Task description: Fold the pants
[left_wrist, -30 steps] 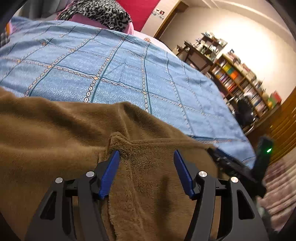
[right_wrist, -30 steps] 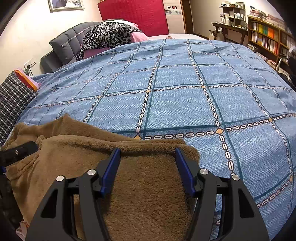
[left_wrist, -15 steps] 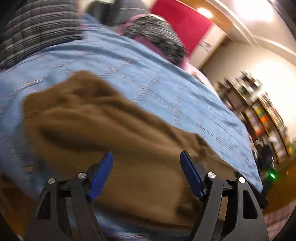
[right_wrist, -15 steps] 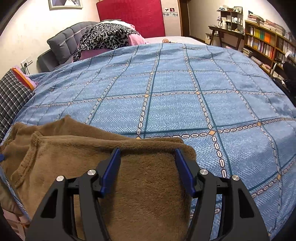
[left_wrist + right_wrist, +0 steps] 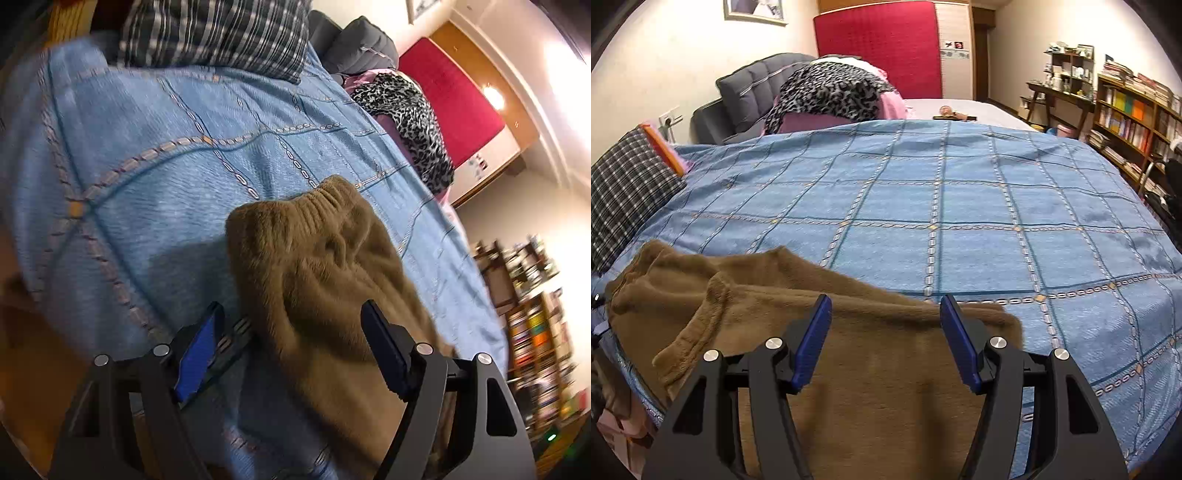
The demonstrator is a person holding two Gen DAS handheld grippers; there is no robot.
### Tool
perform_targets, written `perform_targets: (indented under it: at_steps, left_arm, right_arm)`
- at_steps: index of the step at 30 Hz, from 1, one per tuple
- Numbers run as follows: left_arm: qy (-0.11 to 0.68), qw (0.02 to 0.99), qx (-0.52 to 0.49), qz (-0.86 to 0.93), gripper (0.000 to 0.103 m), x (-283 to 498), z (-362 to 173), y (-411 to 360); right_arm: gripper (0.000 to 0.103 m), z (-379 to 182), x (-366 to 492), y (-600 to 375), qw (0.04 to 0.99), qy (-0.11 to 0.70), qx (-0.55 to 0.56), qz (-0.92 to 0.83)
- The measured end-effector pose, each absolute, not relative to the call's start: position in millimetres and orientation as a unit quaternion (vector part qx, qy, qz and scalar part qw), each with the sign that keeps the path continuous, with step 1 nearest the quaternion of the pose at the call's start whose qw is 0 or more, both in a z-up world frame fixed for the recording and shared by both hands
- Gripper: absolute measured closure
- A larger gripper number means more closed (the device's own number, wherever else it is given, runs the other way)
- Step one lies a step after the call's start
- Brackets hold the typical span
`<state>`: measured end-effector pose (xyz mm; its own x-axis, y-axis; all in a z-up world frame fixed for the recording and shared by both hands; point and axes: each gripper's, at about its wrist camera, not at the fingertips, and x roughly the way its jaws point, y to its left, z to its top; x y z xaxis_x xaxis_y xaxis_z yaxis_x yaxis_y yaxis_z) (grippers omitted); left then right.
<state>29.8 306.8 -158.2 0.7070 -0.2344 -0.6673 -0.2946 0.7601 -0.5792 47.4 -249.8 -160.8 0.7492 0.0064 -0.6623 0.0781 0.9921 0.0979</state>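
The brown fleece pants (image 5: 820, 332) are laid along the near edge of the bed (image 5: 960, 206), bunched toward its near left corner, where the ribbed waistband (image 5: 314, 199) is seen pointing up the blue checked bedspread (image 5: 166, 166). The left gripper (image 5: 291, 354) is held spread wide over the waistband end, nothing pinched between its blue pads (image 5: 195, 354); it is judged to be lined up there for a grab at that end. The right gripper (image 5: 884, 336) is likewise held spread, poised above the flat leg section near the bed's front edge, probably so that the cloth can be caught at both ends and doubled over. A plaid pillow (image 5: 624, 192) is left untouched at the left edge.
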Motion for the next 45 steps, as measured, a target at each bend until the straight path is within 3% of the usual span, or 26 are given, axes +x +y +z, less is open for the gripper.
perform_targets:
  at_steps: [5,13,18,21,26,28,29,33,45]
  left_arm:
    - [0.359,0.858,-0.366,-0.030,0.021,54.0,-170.5,312.4]
    - [0.341,0.850,-0.395,-0.078,0.022,75.7,-176.2,317.3]
    - [0.348,0.841,-0.404,-0.083,0.049,84.3,-177.9,318.2]
    - [0.351,0.841,-0.405,-0.077,0.048,87.6,-180.0,317.5]
    - [0.360,0.854,-0.373,-0.040,0.039,98.7,-177.9,308.8]
    - [0.366,0.855,-0.367,-0.030,0.042,106.0,-178.6,305.9]
    - [0.369,0.851,-0.373,-0.029,0.053,109.3,-179.4,307.0]
    - [0.372,0.841,-0.390,-0.038,0.068,108.6,-174.2,307.0]
    - [0.301,0.897,-0.301,-0.120,0.071,67.2,-69.7,231.2]
  right_arm:
    - [0.041,-165.4,52.4,-232.6,0.930,0.364,0.050,-0.004]
    - [0.041,-168.3,56.9,-216.7,0.928,0.370,0.046,0.011]
    - [0.041,-167.7,57.6,-212.0,0.928,0.369,0.044,0.018]
    - [0.041,-167.3,56.7,-212.1,0.929,0.368,0.044,0.018]
    - [0.041,-165.7,54.6,-212.4,0.930,0.364,0.049,0.017]
    - [0.041,-165.0,53.2,-211.5,0.931,0.362,0.050,0.018]
    - [0.041,-164.6,52.5,-211.1,0.931,0.361,0.049,0.019]
    - [0.041,-164.1,49.7,-217.5,0.932,0.358,0.057,0.015]
    - [0.041,-165.4,41.1,-235.5,0.932,0.352,0.083,0.014]
